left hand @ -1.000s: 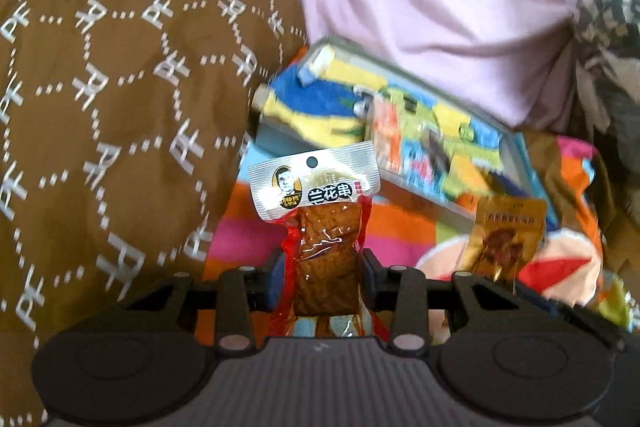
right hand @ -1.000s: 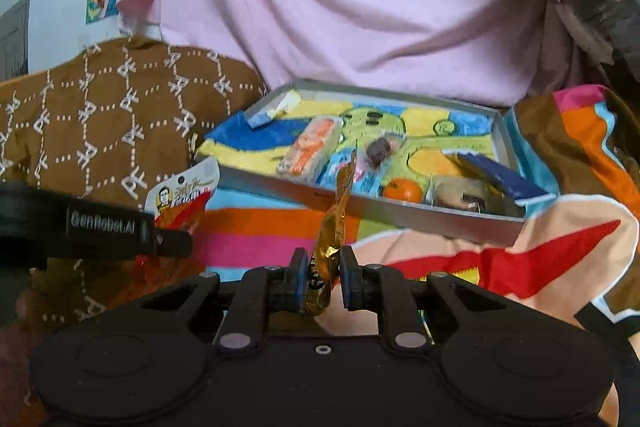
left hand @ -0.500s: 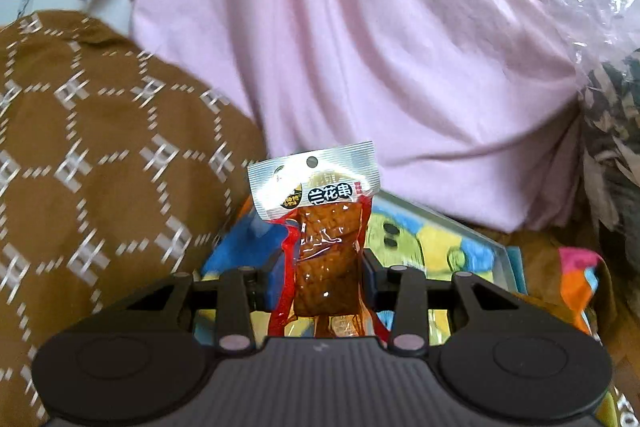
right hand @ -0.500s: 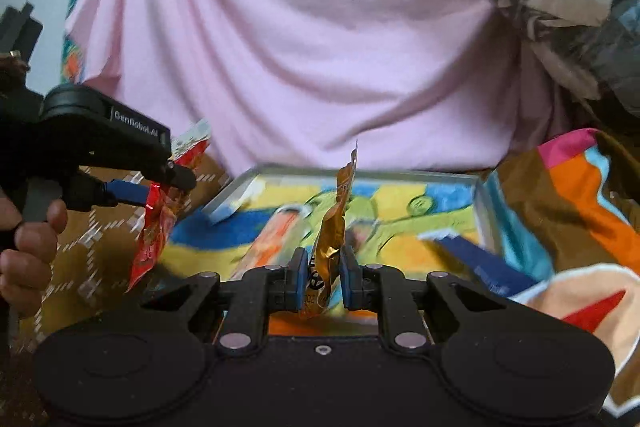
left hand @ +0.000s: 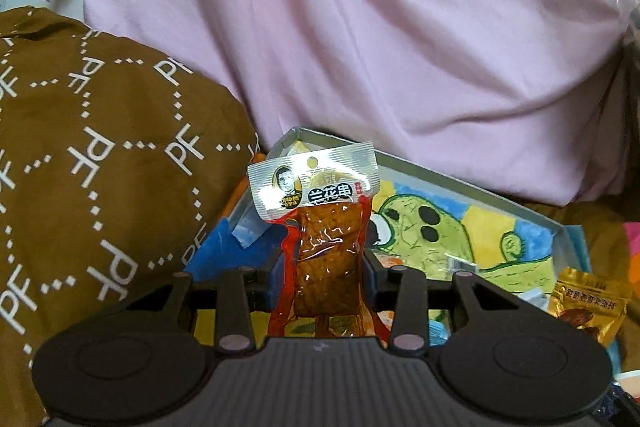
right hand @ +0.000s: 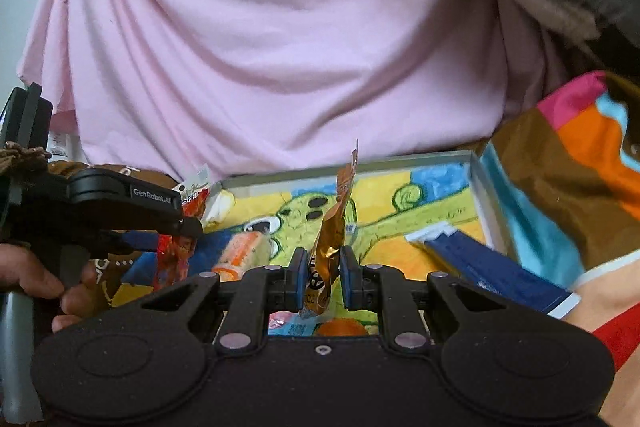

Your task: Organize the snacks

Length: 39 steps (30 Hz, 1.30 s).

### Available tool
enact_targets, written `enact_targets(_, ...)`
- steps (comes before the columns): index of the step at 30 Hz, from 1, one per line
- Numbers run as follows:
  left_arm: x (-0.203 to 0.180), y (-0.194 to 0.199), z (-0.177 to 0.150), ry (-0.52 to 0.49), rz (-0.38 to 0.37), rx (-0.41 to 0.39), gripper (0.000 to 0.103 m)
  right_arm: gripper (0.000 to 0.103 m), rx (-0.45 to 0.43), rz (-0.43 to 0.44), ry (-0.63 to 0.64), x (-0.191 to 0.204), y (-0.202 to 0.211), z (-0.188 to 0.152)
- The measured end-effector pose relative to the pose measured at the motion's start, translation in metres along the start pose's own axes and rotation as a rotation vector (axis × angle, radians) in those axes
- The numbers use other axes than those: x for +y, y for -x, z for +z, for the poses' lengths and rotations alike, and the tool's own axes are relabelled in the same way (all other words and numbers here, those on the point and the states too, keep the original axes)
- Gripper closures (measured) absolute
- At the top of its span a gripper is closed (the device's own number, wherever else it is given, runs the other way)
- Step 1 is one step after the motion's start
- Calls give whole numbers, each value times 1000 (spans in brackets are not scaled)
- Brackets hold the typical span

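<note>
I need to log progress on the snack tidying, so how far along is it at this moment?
Done: the tray already holds an orange-wrapped snack, a blue packet and an orange fruit. In hand: the left gripper grips a red tofu snack packet, and the right gripper pinches a gold packet, both over the tray. Left: releasing both into it.

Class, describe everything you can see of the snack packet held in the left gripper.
The snack packet is a clear plastic pouch with red side edges and a silvery header card bearing a portrait, dark lettering and a hang hole. Inside sits a brown, ridged block of food. It stands upright, clamped at its lower half between the blue pads of the left gripper, above the tray. The right wrist view shows it edge-on.
</note>
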<state>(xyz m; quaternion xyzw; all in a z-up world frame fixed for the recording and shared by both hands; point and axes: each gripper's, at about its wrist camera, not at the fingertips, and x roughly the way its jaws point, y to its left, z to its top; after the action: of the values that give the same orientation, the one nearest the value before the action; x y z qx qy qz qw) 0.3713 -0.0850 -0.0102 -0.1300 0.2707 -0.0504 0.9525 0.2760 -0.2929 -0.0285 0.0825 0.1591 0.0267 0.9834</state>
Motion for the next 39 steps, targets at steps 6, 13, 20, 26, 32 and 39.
enact_targets(6, -3, -13, -3, -18, 30, 10, 58, 84, 29, -32, 28, 6, -11, -4)
enact_targets(13, -6, -14, -4, -27, 43, 19, 46, 76, 49, -94, 57, 6, -18, -5)
enact_targets(20, -14, -7, -6, -63, 59, 0, 20, 52, 54, -149, 82, 5, -19, -5)
enact_targets(26, -14, 9, -7, -44, 49, -2, 7, 27, 16, -170, 119, 8, -10, 0)
enact_targets(32, -12, 41, -8, -31, 54, -57, 0, 13, -39, -176, 136, 14, 9, 8)
enact_targets(39, -11, 83, -8, -47, 51, -107, 0, 1, -136, -192, 149, 18, 52, 17)
